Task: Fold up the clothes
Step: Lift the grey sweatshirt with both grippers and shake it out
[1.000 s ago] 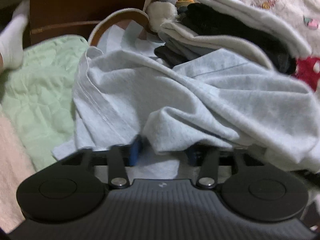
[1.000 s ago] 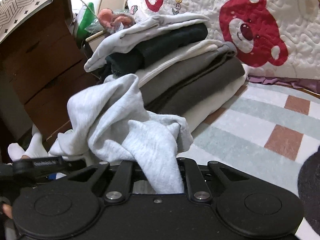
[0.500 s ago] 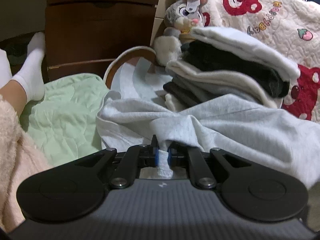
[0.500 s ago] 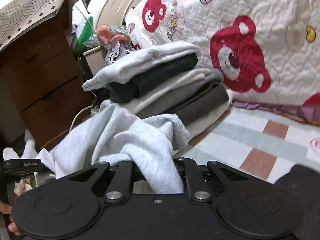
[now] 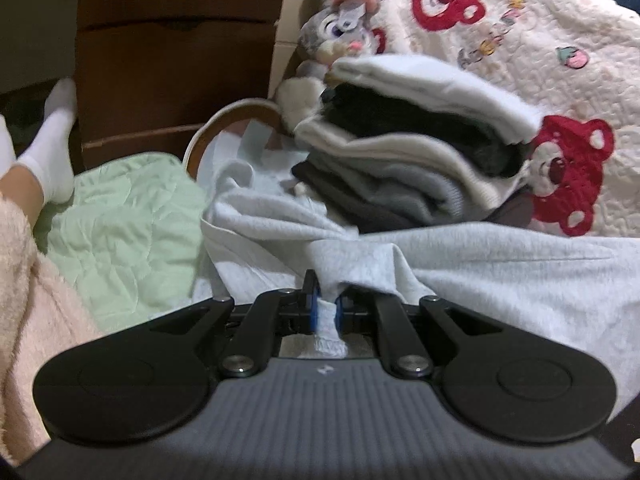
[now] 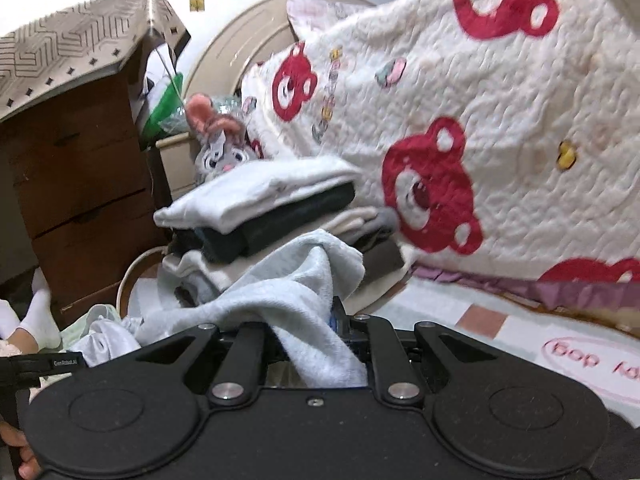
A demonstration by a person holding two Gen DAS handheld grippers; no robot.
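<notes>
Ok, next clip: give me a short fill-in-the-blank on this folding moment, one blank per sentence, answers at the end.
1. Both the left gripper and the right gripper have their jaws shut on the same light ____ garment.
2. The top item of the folded stack is ____ in colour.
3. Behind the stack sits a plush ____.
4. The quilt carries red ____ faces.

Missing words: grey; white; rabbit; bear

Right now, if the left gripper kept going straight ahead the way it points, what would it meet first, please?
The left gripper is shut on the light grey garment, bunched directly ahead; beyond it probably the stack of folded clothes, though depth is unclear.
</notes>
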